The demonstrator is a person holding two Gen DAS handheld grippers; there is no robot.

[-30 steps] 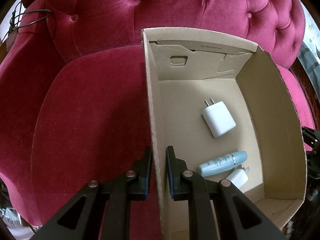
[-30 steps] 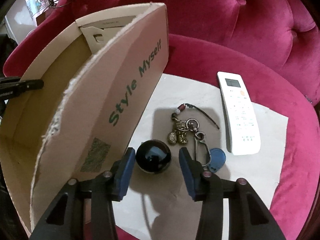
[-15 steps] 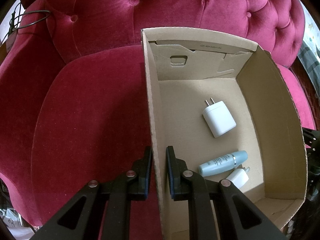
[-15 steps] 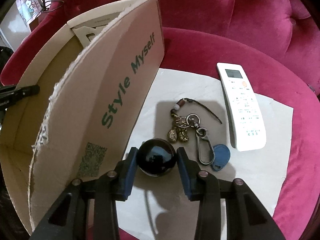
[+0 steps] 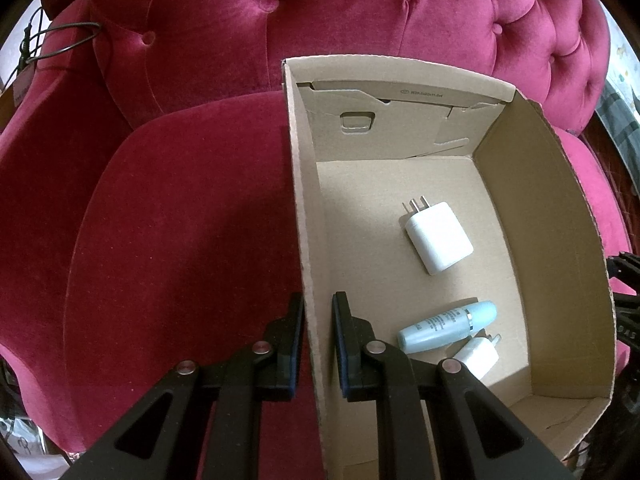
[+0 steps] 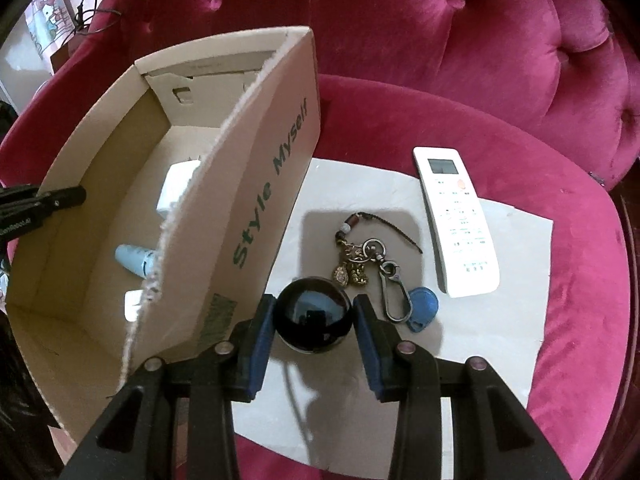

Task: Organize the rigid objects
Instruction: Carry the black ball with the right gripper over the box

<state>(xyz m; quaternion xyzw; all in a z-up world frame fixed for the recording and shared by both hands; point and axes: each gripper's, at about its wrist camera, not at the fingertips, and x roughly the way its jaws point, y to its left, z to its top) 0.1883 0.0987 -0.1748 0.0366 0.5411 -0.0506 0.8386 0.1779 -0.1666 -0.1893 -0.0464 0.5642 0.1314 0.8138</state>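
My right gripper [image 6: 314, 320] is shut on a glossy black ball [image 6: 314, 314] and holds it just above the white sheet [image 6: 360, 420], beside the right wall of an open cardboard box [image 6: 256, 216]. My left gripper [image 5: 318, 340] is shut on the box's left wall [image 5: 308, 240]. On the box floor lie a white charger [image 5: 438, 238], a light blue bottle [image 5: 448, 326] and a smaller white plug [image 5: 478, 356]. A keyring [image 6: 372, 256] with a blue fob [image 6: 422, 308] and a white remote [image 6: 456, 220] rest on the sheet.
Everything sits on the seat of a crimson tufted velvet armchair [image 5: 180, 220], whose padded back [image 6: 460, 32] rises behind. A black cable [image 5: 52, 44] hangs at the far left. Cluttered floor shows at the lower left edge.
The right gripper's jaws closed onto the black ball and lifted it a little off the sheet; more of the box's inside shows now. The left gripper and box have not moved.
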